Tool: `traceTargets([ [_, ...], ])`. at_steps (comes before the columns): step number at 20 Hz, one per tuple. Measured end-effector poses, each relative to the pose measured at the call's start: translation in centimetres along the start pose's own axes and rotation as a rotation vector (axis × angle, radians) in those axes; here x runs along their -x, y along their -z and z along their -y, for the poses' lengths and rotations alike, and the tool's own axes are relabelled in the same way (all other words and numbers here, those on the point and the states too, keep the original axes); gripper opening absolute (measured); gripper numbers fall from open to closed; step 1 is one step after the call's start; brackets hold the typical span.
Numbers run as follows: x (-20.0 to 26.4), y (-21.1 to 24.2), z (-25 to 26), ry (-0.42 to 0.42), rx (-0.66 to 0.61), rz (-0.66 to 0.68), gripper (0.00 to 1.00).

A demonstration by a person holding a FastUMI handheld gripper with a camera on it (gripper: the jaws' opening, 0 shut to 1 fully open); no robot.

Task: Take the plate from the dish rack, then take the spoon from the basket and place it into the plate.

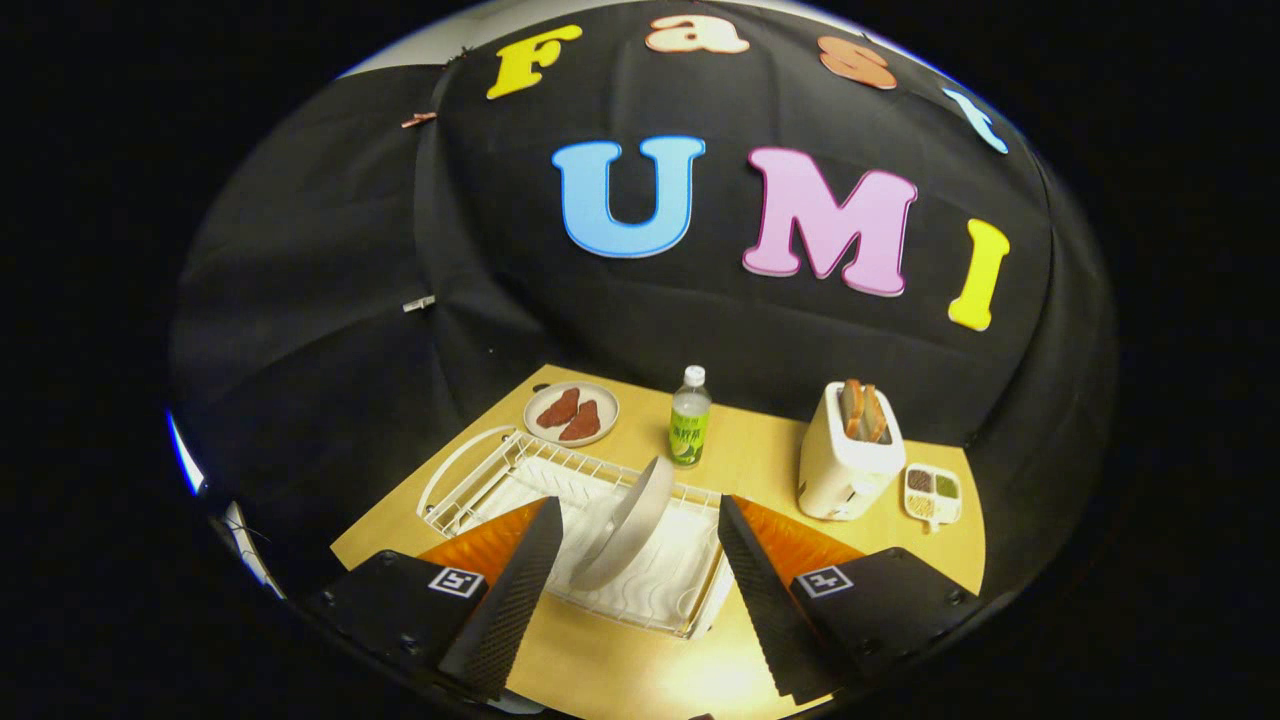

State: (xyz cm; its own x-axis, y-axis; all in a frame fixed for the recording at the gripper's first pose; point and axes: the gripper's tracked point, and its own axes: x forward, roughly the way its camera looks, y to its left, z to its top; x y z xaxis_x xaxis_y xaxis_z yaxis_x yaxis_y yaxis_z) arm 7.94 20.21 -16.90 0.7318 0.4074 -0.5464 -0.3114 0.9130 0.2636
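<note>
Plate [628, 522] stands tilted on its edge in the white wire dish rack [480, 478], just ahead of the jaws and between their lines, abt 12 o'clock from the gripper [632, 585]. Jaws are spread wide, nothing between them, no contact w/ the plate yet. So the step in hand looks like the first one: the approach to take the plate out of the rack. The wooden surface [760, 450] carries also other things: a small dish with two brown pieces [571, 414] at abt 11 o'clock beyond the rack, a green-label bottle [689, 417] at 12 o'clock just behind the plate, a toaster with bread slices [850, 452] at abt 1 o'clock, and a small divided tray [932, 494] just beside the toaster at 2 o'clock. A basket or a spoon I cannot make out. Next move, as I judge: go forward and lower until the plate's rim sits between the jaws, then close on the rim and lift up and back, w/o hooking the rack wires. The rim is thin and smooth, so the grip may slip if taken too shallow.
</note>
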Motion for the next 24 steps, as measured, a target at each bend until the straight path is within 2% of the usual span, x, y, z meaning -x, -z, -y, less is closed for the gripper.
traceTargets([
  [5, -6.2, 3.5, 0.3, 0.081, -0.017, -0.14, 0.95],
  [9, -10.3, 6.6, 0.9, 0.151, -0.043, -0.225, 0.9],
  [12, -12.2, 8.1, 0.3, 0.173, -0.082, -0.261, 0.83],
  [14, -12.9, 9.1, 0.1, 0.194, -0.077, -0.3, 0.71],
  [16, -13.1, 9.3, 0.4, 0.241, -0.072, -0.32, 0.49],
  [20, -12.7, 8.8, 1.0, 0.343, -0.03, -0.346, 0.38],
  [24, -12.5, 4.9, 1.6, 0.401, 0.109, -0.292, 0.32],
])
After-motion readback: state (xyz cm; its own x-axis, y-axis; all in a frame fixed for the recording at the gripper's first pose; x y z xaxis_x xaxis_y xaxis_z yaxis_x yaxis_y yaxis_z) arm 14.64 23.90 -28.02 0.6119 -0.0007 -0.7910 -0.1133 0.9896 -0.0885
